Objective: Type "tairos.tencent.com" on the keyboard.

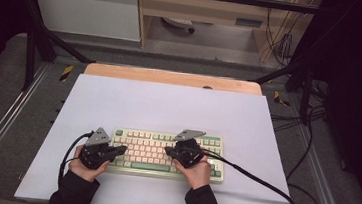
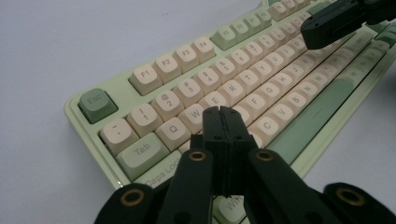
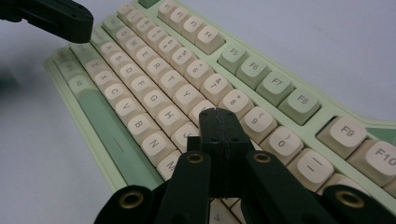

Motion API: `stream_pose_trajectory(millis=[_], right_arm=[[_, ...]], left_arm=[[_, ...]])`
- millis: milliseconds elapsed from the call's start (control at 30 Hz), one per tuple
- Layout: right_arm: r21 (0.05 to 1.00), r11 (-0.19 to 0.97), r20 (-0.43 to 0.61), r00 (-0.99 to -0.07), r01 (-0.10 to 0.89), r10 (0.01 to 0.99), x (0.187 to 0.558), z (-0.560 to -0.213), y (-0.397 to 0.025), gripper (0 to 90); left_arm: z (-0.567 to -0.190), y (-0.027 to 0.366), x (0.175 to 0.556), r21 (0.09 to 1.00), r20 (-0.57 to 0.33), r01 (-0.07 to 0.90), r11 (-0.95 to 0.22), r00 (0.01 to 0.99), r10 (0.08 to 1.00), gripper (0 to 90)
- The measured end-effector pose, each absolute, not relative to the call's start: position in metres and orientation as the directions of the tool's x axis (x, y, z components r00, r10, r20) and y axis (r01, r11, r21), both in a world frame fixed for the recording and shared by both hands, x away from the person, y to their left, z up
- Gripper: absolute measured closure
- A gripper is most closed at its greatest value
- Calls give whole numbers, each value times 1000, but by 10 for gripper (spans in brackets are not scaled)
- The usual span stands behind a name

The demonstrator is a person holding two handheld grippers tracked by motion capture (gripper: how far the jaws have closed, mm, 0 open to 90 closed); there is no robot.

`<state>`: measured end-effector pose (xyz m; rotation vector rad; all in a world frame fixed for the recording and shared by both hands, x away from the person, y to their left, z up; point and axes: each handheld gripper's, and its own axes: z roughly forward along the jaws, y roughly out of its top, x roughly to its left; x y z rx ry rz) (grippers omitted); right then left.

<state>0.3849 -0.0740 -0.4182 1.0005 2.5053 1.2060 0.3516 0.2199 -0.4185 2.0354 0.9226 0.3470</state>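
Keyboard (image 1: 166, 155) lies flat on the white sheet (image 1: 168, 106), near the tabletop's front edge, about centred. Left gripper (image 2: 223, 114): jaws pressed together, nothing between them, tip over the S/D keys. Right gripper (image 3: 217, 115): jaws likewise closed and empty, tip over the U/I keys.

Judgement: rigid plastic case, moderately heavy, unlikely to slide under light taps. Keycaps are smooth and could pop off if levered; press straight down on a cap's centre. For lifting, take the case edges, not the keys.
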Motion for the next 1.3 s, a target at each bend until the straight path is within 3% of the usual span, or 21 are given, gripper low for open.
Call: stream_pose_trajectory(millis=[1300], right_arm=[[752, 414, 134, -734, 513, 666, 359, -409, -143, 900]], left_arm=[[-410, 204, 356, 803, -79, 471, -365, 691, 719, 900]])
